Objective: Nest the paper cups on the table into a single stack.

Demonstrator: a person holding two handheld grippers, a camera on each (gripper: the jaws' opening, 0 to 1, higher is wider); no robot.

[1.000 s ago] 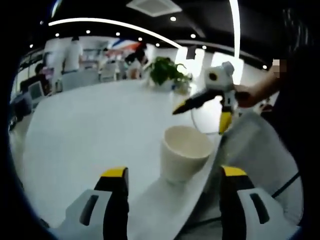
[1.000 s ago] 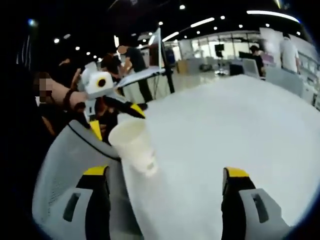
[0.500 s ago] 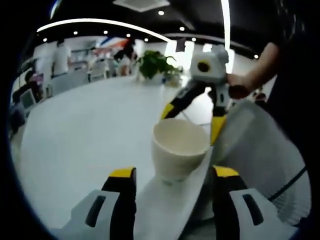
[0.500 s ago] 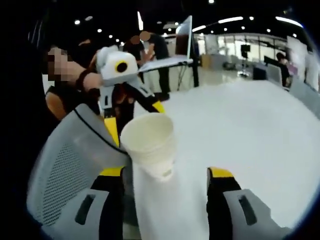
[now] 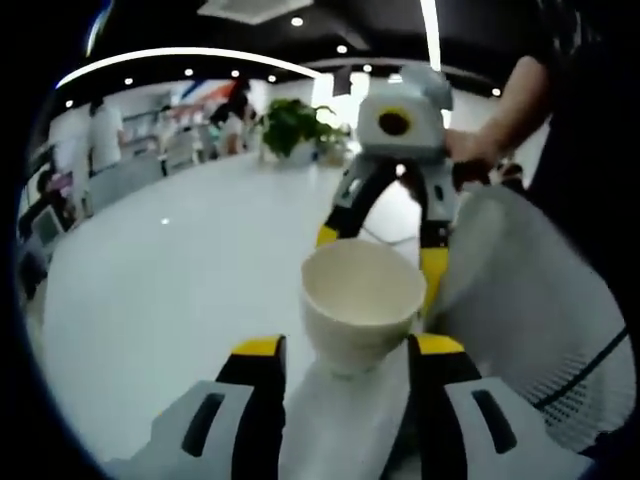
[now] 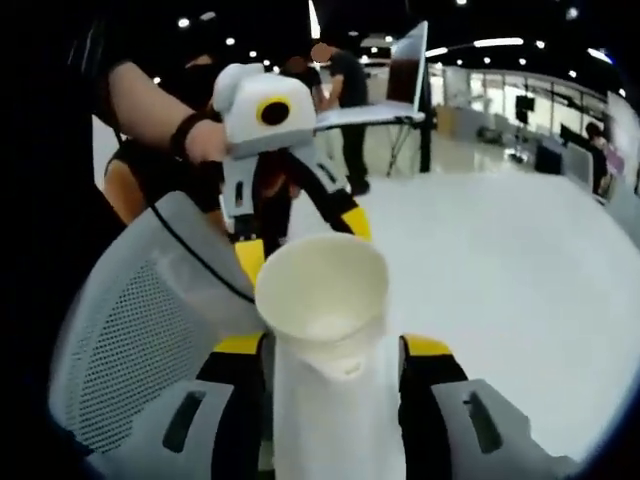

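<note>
A white paper cup stands upright at the edge of the white table, and it looks like nested cups. My left gripper is open, its yellow-tipped jaws standing close on either side of the cup's base. From the far side, the right gripper straddles the same cup, held by a hand. In the right gripper view the cup sits between the jaws of my right gripper, which is open with a narrow gap. The left gripper reaches in behind the cup.
A grey mesh chair back stands right against the table edge by the cup. A potted plant sits at the table's far end. The table top stretches away bare. People stand in the background.
Both grippers have moved in on the cup from opposite sides, and it now looms larger between each pair of jaws. Both jaw gaps have narrowed. The cup itself has not moved.
</note>
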